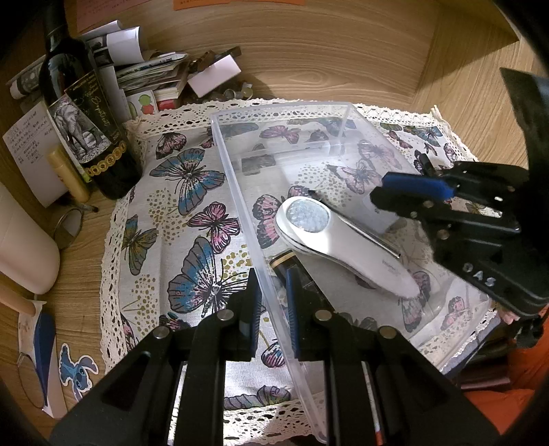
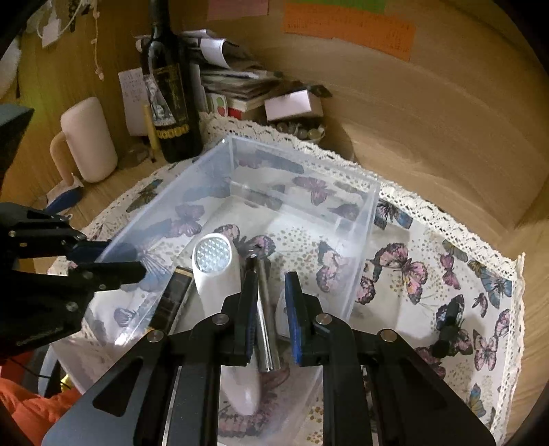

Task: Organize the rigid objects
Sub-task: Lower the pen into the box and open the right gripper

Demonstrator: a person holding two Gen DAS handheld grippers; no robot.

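Clear bin (image 1: 236, 192) sat on butterfly cloth (image 1: 185, 192) w/ lace edge, cloth spread over wooden tabletop (image 1: 68, 274).

Left gripper (image 1: 272, 274) pointed steeply down at bin's near-left corner. Its jaws straddled the bin's long wall, one pad outside, one inside, clenched on that wall. From right wrist view the same gripper (image 2: 123, 257) showed at bin's left rim.

Right gripper (image 2: 271, 274) hung over bin's near end, angled down. Jaws clenched, nothing gripped betw. them. From left wrist view it (image 1: 379, 188) came in from the right, tips above bin interior.

Inside bin, 3 items clustered at near end:
- White handheld device (image 1: 343, 240) w/ round faceted face at its head, lying slantwise on the bin floor, head toward the far end.
- Thin metal rod (image 1: 360, 230) resting along device's edge, touching it. In right wrist view the rod (image 2: 266, 308) showed through the gap betw. right jaws, but lay below them, not held.
- Dark tube (image 1: 283, 264) w/ gold band, just beside device, close to the left wall.

Far half of bin held nothing but a low clear divider.

Outside bin, well apart at back-left: wine bottle (image 1: 85, 113) upright on tabletop, pale mug (image 2: 91, 140) further left, messy paper stack (image 1: 147, 72) behind cloth. Orange notes (image 2: 346, 31) stuck on back panel.
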